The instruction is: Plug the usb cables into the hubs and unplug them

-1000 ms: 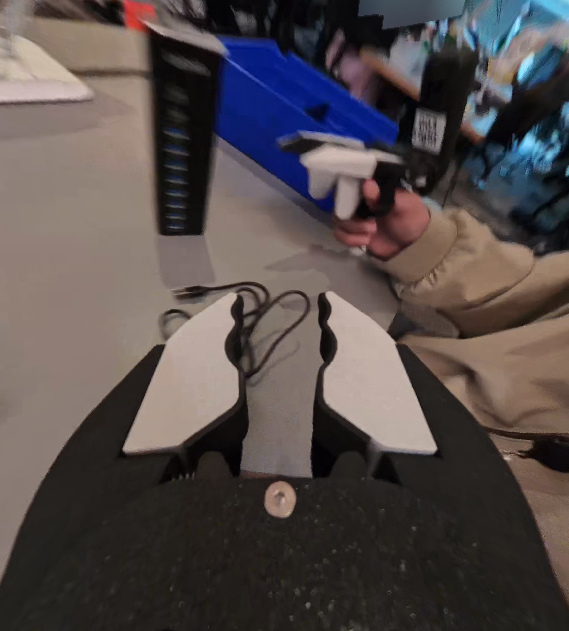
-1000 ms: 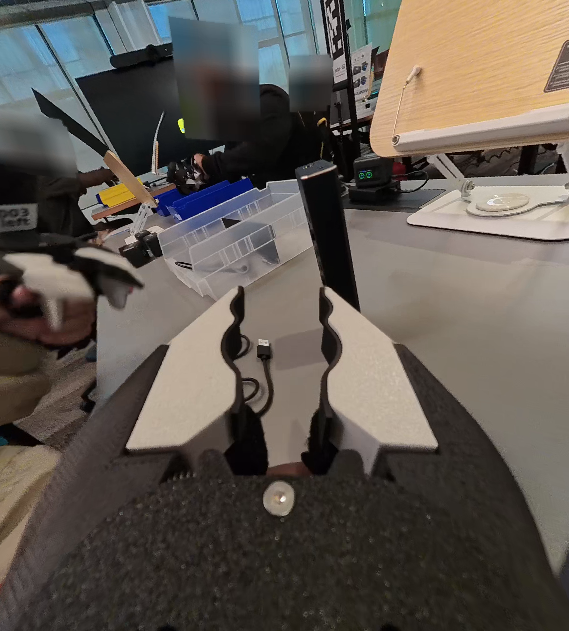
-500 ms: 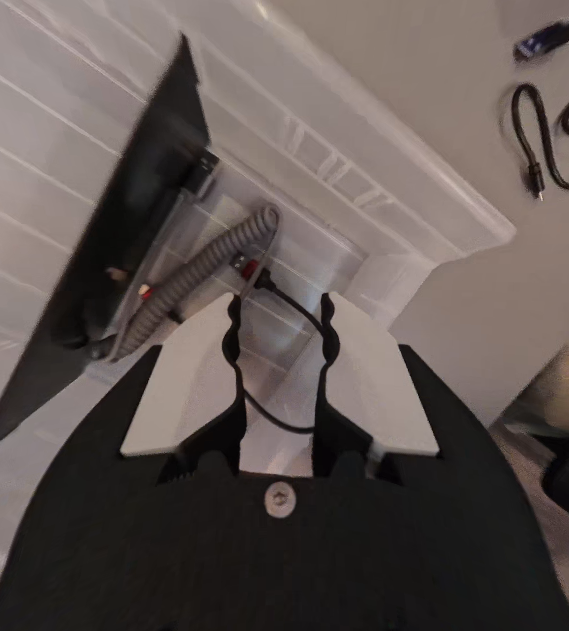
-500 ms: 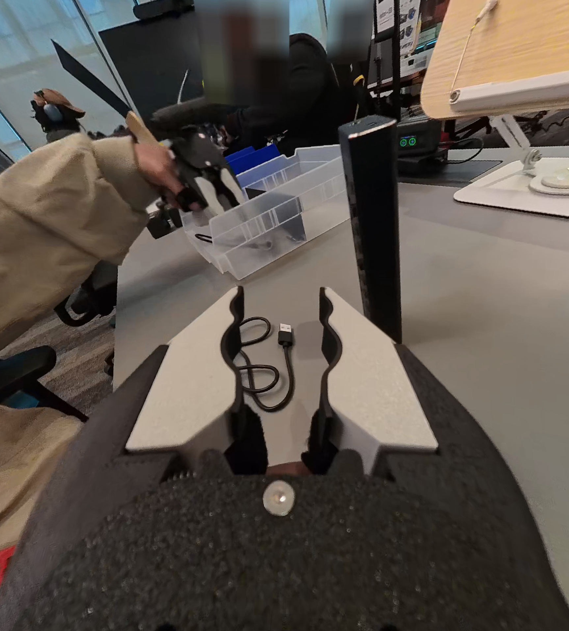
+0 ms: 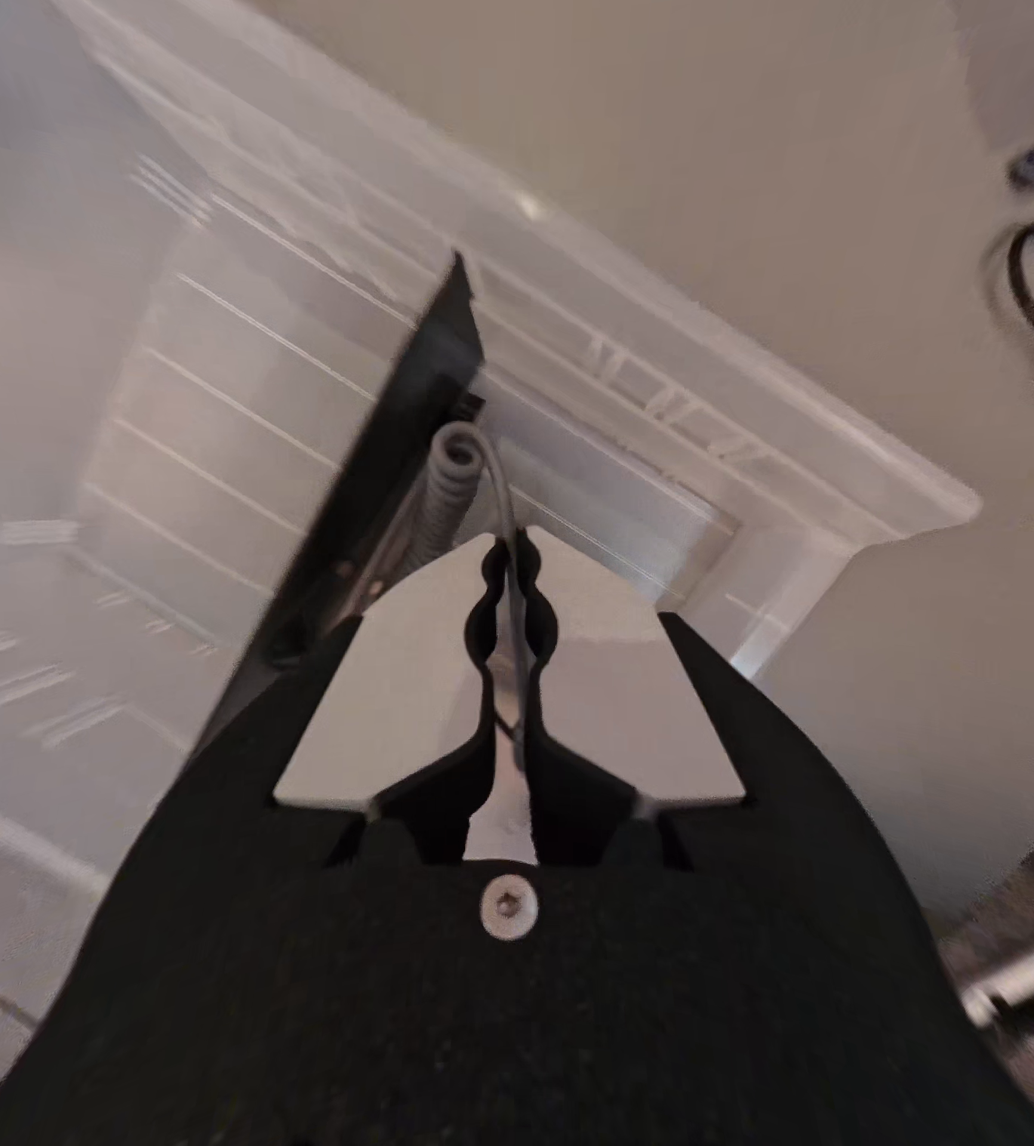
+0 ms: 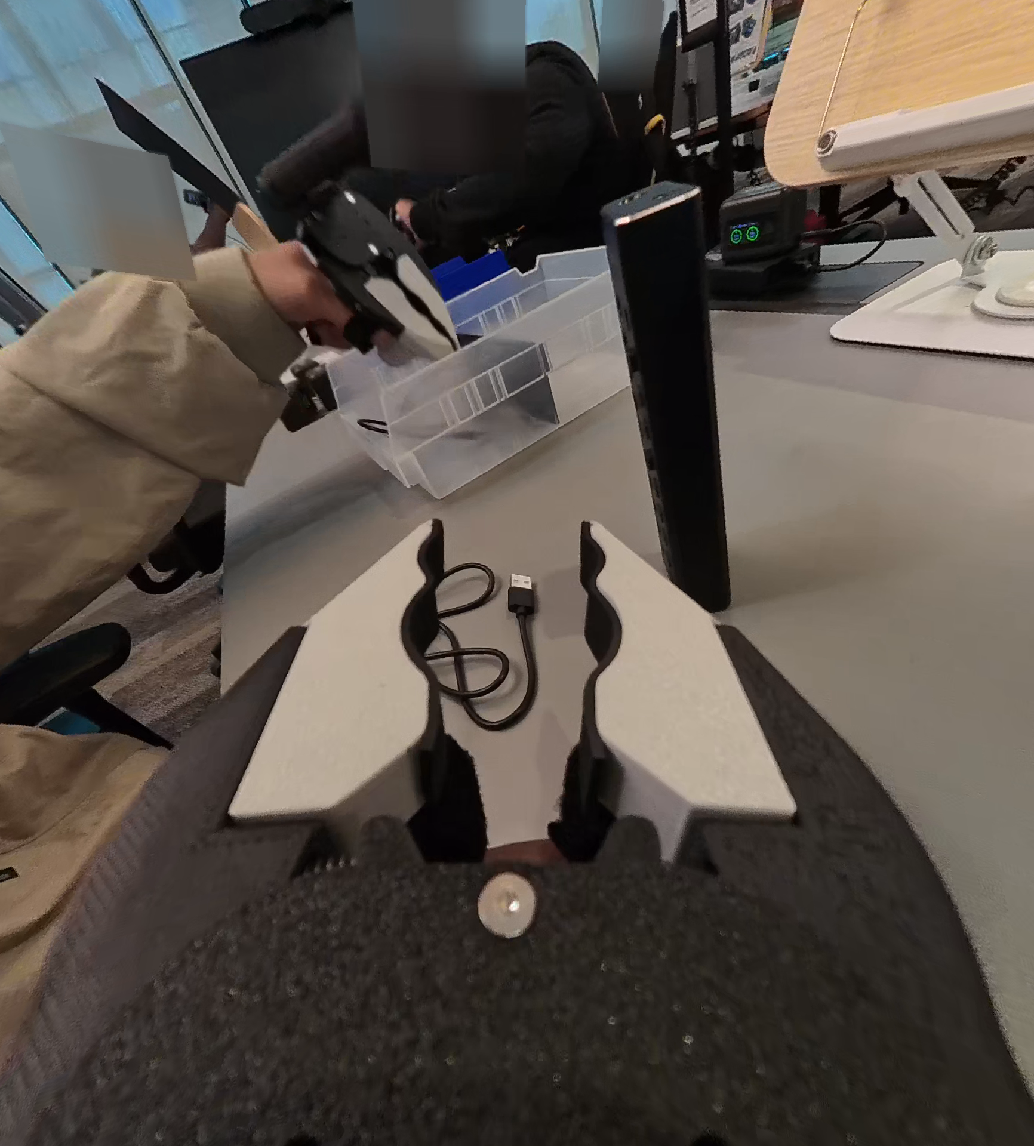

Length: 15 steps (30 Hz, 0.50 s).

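Note:
In the left wrist view my left gripper (image 5: 511, 536) reaches down into a clear plastic bin (image 5: 750, 446). It is shut on the thin straight end of a grey coiled cable (image 5: 449, 484), which lies beside a black slanted divider (image 5: 378, 527). The right wrist view shows this gripper (image 6: 434, 328) dipping into the bin (image 6: 502, 397). My right gripper (image 6: 508, 527) is open and empty, above a black USB cable (image 6: 521, 598) looped on the grey table. A tall black hub (image 6: 666, 397) stands upright just right of it.
A white stand with a wooden board (image 6: 961, 304) is at the far right. A blue bin (image 6: 471, 273) sits behind the clear one, and a black device with green lights (image 6: 750, 235) behind the hub. People sit beyond the table. The table edge (image 6: 223, 558) is on the left.
My left gripper swung from above the table to the clear bin, went down into it and shut on the grey cable. My right gripper stayed open over the black cable.

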Tool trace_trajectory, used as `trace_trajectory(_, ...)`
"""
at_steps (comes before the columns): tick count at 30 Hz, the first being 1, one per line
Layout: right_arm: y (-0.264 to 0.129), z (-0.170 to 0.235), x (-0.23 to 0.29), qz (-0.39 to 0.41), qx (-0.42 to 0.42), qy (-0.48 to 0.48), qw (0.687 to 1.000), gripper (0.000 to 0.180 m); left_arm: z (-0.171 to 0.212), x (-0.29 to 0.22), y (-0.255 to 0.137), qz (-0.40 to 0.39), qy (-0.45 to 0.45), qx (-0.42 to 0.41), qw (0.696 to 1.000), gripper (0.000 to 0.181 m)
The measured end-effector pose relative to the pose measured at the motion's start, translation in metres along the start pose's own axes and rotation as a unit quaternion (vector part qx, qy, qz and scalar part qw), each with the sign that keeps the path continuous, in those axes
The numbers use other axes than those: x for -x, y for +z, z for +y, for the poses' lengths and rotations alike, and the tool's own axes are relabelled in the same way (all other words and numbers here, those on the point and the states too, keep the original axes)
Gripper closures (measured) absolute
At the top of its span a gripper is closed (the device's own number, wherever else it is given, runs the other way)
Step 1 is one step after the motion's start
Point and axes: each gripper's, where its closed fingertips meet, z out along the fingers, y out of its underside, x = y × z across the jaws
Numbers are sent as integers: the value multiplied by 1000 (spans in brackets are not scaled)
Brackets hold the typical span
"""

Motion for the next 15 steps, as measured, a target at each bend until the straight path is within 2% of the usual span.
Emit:
trace_trajectory(1, 0, 0, 0, 0, 0, 1, 1000, 136, -9, 5, -16, -16, -1, -24, 1000, 178)
trace_trajectory(6, 1, -1, 3, -3, 0, -4, 1000, 136, -58, 4, -123, -85, -1, -171, 982, 179)
trace_trajectory(10, 3, -1, 10, -10, -2, -15, 1000, 136, -100, -14, -226, -151, -18, -301, 942, 181)
trace_trajectory(13, 4, 1, 16, -11, 3, -28, 1000, 136, -124, -44, -288, -175, -6, -350, 920, 181)
trace_trajectory(15, 5, 0, 20, -15, 2, -34, 999, 136, -137, -69, -314, -173, 8, -364, 915, 181)
